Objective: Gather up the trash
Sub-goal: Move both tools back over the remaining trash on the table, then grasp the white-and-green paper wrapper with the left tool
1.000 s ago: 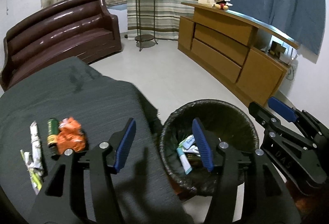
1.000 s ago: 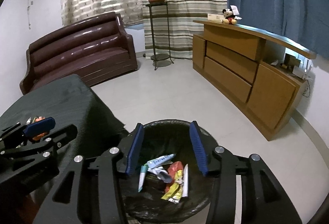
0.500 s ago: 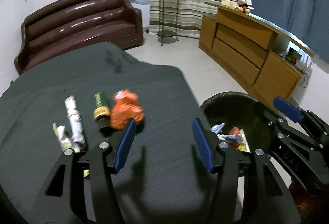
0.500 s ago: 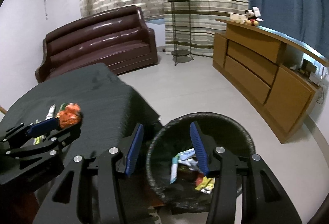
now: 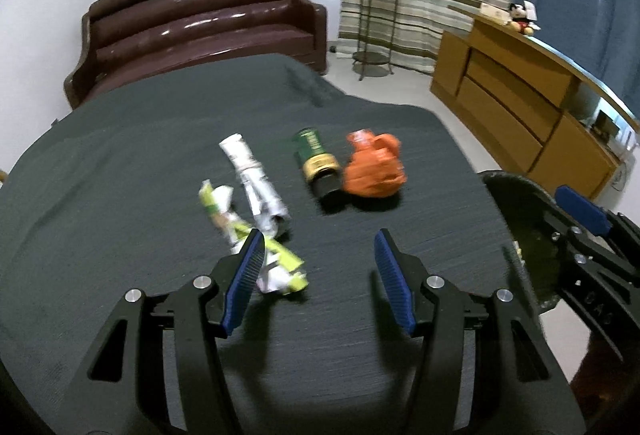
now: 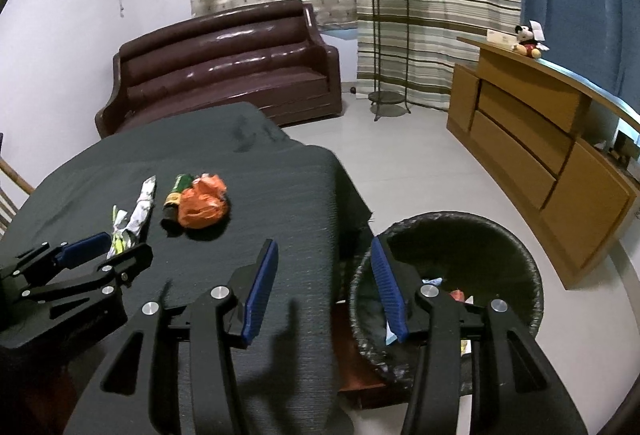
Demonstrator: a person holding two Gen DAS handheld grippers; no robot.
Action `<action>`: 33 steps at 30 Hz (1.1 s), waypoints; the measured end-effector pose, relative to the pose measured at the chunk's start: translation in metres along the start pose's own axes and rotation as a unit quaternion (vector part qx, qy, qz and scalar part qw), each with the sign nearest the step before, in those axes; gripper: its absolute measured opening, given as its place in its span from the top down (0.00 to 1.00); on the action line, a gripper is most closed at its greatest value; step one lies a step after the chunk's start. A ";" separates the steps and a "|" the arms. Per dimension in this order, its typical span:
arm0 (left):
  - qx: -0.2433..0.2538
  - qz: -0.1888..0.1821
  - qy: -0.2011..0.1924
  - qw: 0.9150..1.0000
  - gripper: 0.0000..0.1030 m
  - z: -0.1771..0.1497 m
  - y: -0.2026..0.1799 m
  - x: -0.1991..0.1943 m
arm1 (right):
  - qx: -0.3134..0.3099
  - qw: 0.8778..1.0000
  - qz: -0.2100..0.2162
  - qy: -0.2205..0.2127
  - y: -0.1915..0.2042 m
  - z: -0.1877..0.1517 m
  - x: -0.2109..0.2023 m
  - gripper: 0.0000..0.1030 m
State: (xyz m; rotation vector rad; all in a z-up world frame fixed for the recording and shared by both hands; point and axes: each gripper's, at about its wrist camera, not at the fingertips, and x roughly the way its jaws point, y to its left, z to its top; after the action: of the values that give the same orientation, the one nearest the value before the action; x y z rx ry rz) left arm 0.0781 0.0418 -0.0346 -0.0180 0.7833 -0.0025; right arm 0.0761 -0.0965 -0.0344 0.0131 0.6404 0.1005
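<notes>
Step in hand: judged as the reach for the next piece of trash on the dark grey cloth-covered table (image 5: 120,163), with both grippers empty.
Left gripper (image 5: 318,277): lower centre of the left wrist view, blue-padded fingers spread with nothing between them; the left pad sits just over the tail of the crumpled green-and-white wrapper (image 5: 256,243).
Right gripper (image 6: 324,289): lower centre of the right wrist view, fingers spread and empty, straddling the table edge and the rim of the black round bin lined with a black bag (image 6: 500,231).
Trash left: the wrapper, a rolled white paper tube (image 5: 252,179), a small green bottle with gold label and black cap (image 5: 316,161) and a crumpled orange plastic bag (image 5: 374,167), clustered mid-frame; bottle cap and orange bag look touching.
Trash in the bin: a few scraps show at lower right of the right wrist view.
Doing it well: take the nearest wrapper with the left gripper, closing across its bunched middle, not the thin tail.
Risk: the cloth may bunch if the pads scrape it.
Right gripper's part: the orange bag lies nearer it; pinch its bulk and keep off the bottle.
</notes>
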 end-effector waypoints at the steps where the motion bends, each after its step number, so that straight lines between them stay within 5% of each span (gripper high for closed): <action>1: -0.003 0.002 0.002 1.000 0.46 -0.001 0.003 0.000 | -0.002 1.000 0.000 0.001 0.002 0.000 0.000 0.53; 17: -0.044 0.023 0.029 0.998 0.46 -0.011 0.049 0.001 | -0.003 1.000 0.012 0.009 0.013 0.002 0.002 0.51; 33: -0.058 0.014 0.042 0.997 0.45 -0.004 0.051 0.005 | 0.001 1.000 0.015 0.014 0.015 0.002 0.005 0.51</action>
State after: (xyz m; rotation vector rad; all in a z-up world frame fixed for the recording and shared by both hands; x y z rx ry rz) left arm 0.0786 0.0929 -0.0422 -0.1186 0.8679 0.0693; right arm 0.0798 -0.0812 -0.0351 0.0230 0.6678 0.1300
